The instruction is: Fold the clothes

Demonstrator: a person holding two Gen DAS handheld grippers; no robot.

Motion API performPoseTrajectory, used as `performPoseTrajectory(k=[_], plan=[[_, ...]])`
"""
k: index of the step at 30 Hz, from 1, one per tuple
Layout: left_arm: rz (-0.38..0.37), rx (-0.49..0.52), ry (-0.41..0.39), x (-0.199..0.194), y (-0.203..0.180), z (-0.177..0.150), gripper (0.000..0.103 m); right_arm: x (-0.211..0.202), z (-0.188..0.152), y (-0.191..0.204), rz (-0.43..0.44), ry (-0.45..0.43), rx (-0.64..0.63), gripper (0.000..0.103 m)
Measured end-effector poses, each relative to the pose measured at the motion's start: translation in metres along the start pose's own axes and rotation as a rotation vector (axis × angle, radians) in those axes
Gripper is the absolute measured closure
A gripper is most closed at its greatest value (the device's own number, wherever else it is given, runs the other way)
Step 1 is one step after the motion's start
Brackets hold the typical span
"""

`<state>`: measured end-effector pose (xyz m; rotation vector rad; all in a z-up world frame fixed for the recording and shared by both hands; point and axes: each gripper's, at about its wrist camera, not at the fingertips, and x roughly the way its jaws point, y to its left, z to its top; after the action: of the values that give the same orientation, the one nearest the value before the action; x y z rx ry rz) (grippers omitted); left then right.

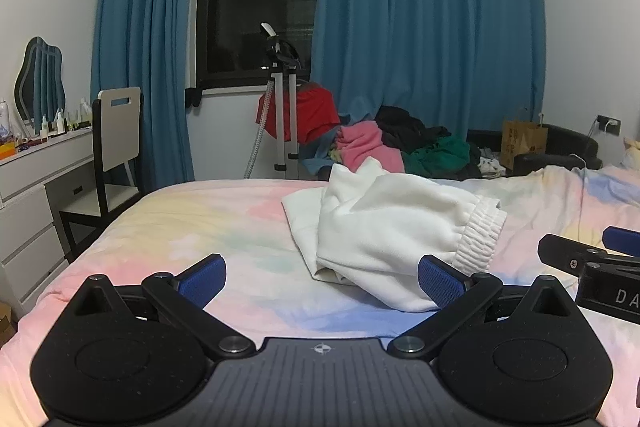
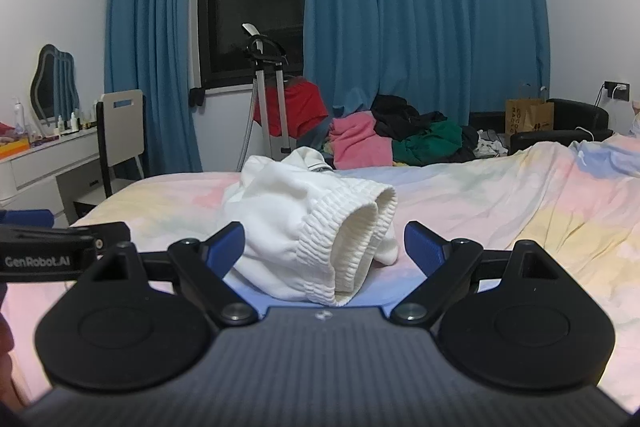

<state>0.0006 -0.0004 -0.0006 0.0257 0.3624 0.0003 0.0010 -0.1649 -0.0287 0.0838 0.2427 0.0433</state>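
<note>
A white garment (image 1: 384, 227) with a ribbed elastic band lies crumpled on the pastel bed cover (image 1: 200, 219). My left gripper (image 1: 322, 281) is open and empty just in front of it, its right pad (image 1: 440, 281) close to the cloth's near edge. In the right wrist view the same white garment (image 2: 304, 227) lies with its ribbed band (image 2: 344, 247) facing me. My right gripper (image 2: 324, 247) is open and empty, its fingers on either side of the band's near end. Each gripper shows at the edge of the other's view.
A pile of pink, black and green clothes (image 1: 400, 143) lies beyond the bed's far edge by the blue curtains. A steamer stand (image 1: 284, 99) with red cloth, a chair (image 1: 116, 155) and a white dresser (image 1: 36, 187) stand at left. A paper bag (image 1: 524, 143) is at right.
</note>
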Motion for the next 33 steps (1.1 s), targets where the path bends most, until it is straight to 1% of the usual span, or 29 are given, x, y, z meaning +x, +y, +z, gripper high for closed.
performPoseTrajectory(k=[7,10,12,25,33], plan=[[0.015,0.006,-0.002,0.005,-0.003,-0.002,0.000,-0.001,-0.002,0.000,-0.002,-0.002,-0.015,0.015],[0.015,0.008,-0.004,0.006,0.001,0.000,0.000,-0.001,-0.002,0.000,0.001,0.005,-0.019,0.015],[0.011,0.010,-0.006,-0.004,0.001,0.002,0.000,0.000,-0.001,0.004,0.005,0.011,-0.025,0.015],[0.015,0.026,-0.022,-0.004,-0.002,-0.001,0.000,0.001,-0.003,0.007,0.002,0.019,-0.030,0.015],[0.006,-0.006,-0.019,-0.003,0.004,-0.001,0.000,0.002,-0.004,0.005,0.004,0.027,-0.019,0.015]])
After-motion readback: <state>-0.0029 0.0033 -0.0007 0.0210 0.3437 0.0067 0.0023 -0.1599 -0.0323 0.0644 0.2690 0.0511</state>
